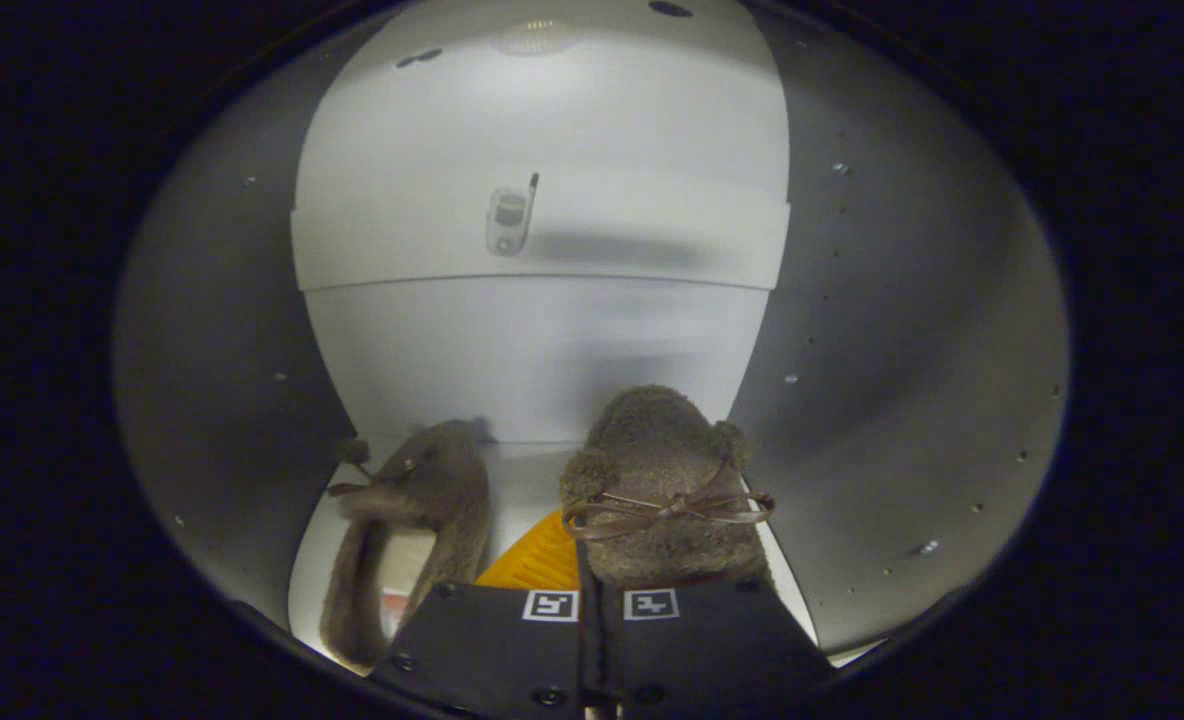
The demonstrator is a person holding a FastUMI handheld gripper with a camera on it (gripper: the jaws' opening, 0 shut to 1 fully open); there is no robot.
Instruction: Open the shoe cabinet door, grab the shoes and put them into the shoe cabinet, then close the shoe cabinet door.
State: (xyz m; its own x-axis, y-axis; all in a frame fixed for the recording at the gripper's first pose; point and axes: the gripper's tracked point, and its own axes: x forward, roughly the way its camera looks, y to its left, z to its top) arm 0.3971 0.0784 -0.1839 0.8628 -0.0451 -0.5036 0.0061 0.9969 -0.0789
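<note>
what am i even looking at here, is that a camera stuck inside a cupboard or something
Nearly. A person holds a two-finger grasping tool, and a fisheye camera riding on it looks forward along its black fingers. The tool is reaching into a white shoe cabinet. The fingers sit close together, seemingly pinching the back of the brown fuzzy slipper with a ribbon bow, though the contact itself is hidden. Its matching brown fuzzy slipper already lies on the cabinet floor beside it. An orange ridged part shows between the two.
</note>
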